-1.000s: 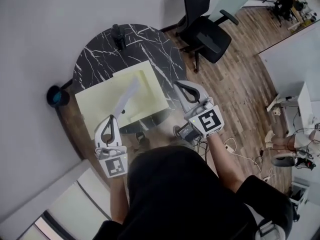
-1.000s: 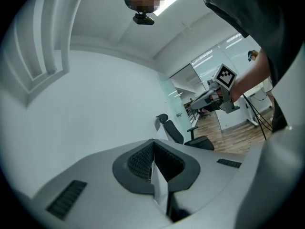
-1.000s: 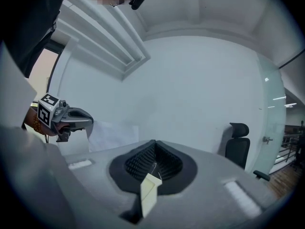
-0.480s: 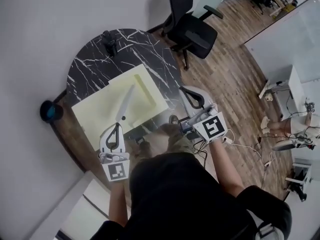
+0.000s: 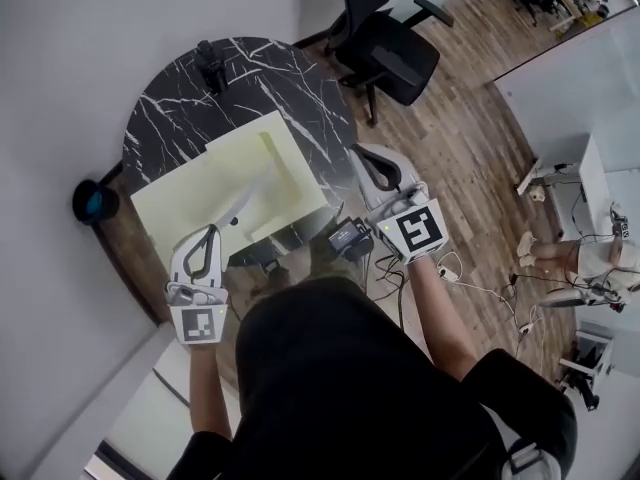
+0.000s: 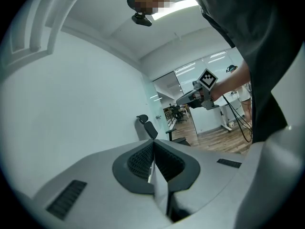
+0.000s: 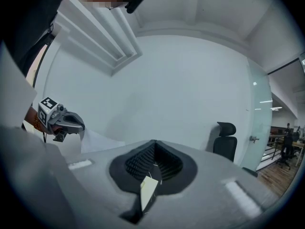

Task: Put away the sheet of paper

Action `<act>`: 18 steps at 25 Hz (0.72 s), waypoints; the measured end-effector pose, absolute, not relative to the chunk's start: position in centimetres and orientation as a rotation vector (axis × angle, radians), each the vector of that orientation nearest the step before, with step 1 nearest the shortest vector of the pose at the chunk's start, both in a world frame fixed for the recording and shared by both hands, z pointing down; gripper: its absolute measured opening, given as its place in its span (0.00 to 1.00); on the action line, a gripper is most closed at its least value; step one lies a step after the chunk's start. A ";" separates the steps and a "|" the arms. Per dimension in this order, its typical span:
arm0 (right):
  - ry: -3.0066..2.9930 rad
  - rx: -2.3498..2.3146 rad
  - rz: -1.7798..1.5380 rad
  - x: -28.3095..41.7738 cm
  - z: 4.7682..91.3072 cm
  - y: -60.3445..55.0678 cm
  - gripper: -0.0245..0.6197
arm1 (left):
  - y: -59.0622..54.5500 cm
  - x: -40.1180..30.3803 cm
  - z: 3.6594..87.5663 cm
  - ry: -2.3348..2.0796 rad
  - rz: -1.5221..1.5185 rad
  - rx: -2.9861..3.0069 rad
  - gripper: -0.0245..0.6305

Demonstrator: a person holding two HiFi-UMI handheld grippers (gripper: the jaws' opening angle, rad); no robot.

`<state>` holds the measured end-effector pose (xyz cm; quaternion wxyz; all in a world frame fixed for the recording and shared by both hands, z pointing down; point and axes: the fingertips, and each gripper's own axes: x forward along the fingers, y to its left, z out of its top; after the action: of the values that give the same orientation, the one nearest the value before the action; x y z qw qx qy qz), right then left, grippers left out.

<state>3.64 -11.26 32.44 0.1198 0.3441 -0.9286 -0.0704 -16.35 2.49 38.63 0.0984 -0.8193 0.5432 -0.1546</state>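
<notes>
Left gripper (image 5: pixel 210 233), jaws clamped on the white sheet of paper (image 5: pixel 250 193), holds it slanting over a pale yellow folder (image 5: pixel 185 198) on the tabletop (image 5: pixel 180 118); right gripper (image 5: pixel 362 160) pinches a yellowish slip (image 7: pixel 148 187); the next move is probably to lay the sheet flat in the folder and release it.

The sheet of paper (image 5: pixel 212 190) lies on the table (image 5: pixel 170 118) before you, its near edge in your left gripper (image 5: pixel 211 232). Your right gripper (image 5: pixel 362 156), to its right, has a paper scrap (image 7: pixel 148 190) between its jaws. The chair (image 5: pixel 395 53) stands behind the table, to the right.
</notes>
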 end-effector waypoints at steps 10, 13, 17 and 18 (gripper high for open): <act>-2.687 1.032 -0.213 4.1 32.9 -10.7 0.04 | 3.3 -15.1 38.2 1.455 -0.429 -2.480 0.04; -2.665 1.036 -0.197 4.4 33.7 -9.8 0.04 | 3.9 -15.1 38.4 1.435 -0.439 -2.491 0.04; -2.654 1.072 -0.191 5.0 34.5 -8.7 0.03 | 5.0 -15.6 39.1 1.448 -0.408 -2.516 0.04; -2.652 1.076 -0.190 5.1 34.6 -8.4 0.04 | 5.1 -15.7 39.2 1.446 -0.397 -2.518 0.04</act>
<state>5.07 -8.43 34.60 0.1364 0.3717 -0.9159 -0.0658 -15.67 5.06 39.22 0.1055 -0.8544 0.4906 -0.1348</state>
